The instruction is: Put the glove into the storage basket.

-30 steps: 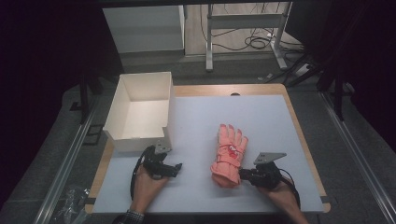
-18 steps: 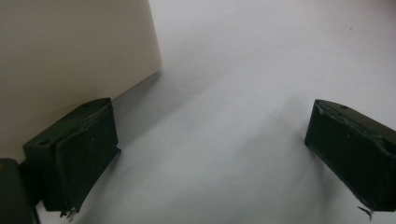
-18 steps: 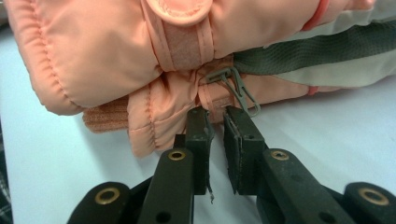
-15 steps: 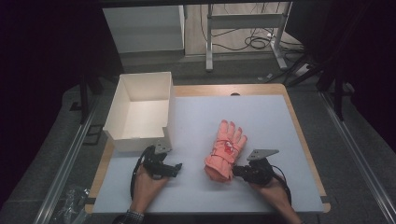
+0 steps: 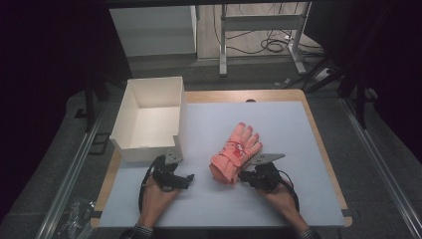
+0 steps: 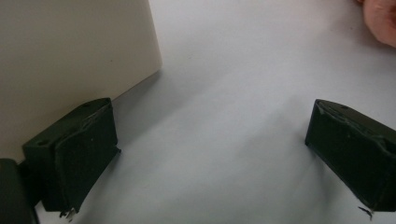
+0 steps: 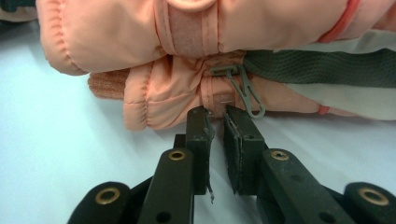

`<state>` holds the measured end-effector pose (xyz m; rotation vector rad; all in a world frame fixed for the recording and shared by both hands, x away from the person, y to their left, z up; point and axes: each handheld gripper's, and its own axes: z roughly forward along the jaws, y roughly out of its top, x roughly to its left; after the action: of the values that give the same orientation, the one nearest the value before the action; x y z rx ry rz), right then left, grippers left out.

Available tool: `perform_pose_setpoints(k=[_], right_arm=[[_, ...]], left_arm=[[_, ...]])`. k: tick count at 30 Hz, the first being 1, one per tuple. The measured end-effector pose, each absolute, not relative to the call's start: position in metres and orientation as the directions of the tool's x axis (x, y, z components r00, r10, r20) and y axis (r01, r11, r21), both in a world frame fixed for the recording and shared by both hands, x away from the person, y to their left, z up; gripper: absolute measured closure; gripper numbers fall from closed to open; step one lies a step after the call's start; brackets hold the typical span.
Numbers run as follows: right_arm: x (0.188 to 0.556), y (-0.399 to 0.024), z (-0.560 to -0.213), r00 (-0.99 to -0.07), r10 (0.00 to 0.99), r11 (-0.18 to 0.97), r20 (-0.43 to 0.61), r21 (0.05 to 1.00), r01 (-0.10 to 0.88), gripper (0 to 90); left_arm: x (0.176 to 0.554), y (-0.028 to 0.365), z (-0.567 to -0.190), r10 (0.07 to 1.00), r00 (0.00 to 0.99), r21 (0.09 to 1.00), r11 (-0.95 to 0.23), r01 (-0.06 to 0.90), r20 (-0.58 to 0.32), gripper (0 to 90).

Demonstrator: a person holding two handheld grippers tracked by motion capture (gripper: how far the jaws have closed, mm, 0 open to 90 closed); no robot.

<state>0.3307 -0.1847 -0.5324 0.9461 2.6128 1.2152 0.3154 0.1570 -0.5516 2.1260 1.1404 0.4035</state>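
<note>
Gloves: we saw a pair of salmon-pink padded gloves (image 5: 235,153) lying stacked on the white mat (image 5: 278,119), right of the middle, fingers pointing away from us and cuffs toward the near edge.
Right gripper: we held the right gripper (image 5: 245,175) at the cuff end of the gloves; in the right gripper view its jaws stood nearly closed, a thin slit between them, their tips (image 7: 216,114) against the lower glove's cuff beside a grey clip (image 7: 243,86). We could not tell whether any fabric was pinched.
Left gripper: the left gripper (image 5: 188,180) rested low on the mat, its jaws spread wide with nothing between them.
Box: an open white cardboard box (image 5: 149,119) stood at the mat's left side, its near wall just beside the left gripper.
Spacing: the gloves and the box lay apart, bare mat between them.
</note>
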Motion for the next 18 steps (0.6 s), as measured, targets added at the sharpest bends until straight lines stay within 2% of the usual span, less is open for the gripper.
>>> perform_pose_setpoints(k=[11,18], right_arm=[[0.333,-0.175,-0.533,-0.797,0.595,0.496,0.105,0.732,0.467,78.7],[0.326,-0.187,-0.526,-0.789,0.612,0.504,0.058,0.74,0.445,69.3]], left_arm=[[0.315,0.157,-0.551,0.822,0.568,0.69,-0.385,0.613,-0.045,2.3],[0.316,0.157,-0.552,0.822,0.567,0.692,-0.382,0.612,-0.048,2.3]])
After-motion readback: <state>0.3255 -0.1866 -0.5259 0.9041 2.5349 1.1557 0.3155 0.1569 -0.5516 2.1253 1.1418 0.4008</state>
